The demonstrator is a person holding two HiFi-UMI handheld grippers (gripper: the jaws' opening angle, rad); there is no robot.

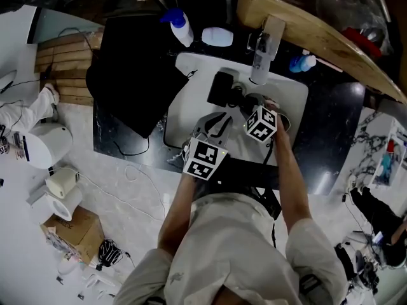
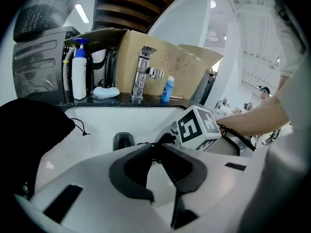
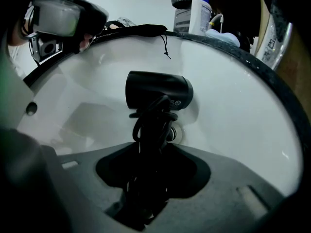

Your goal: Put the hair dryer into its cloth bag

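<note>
Pick-up step, by the look of it. The hair dryer (image 3: 158, 89) is lying in the white sink (image 3: 233, 106), and its cord-wrapped handle is clamped in the narrowed fingers of the right gripper (image 3: 149, 154). The left gripper (image 2: 156, 147) is held just beside it, fingers pinched together on nothing. Next up, a lift out and left to the black cloth bag (image 1: 130, 75) is probably needed, with the bag's mouth pulled open.

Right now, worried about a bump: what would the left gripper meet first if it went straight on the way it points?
Likely the hair dryer lying in the sink, though depth is unclear.
</note>
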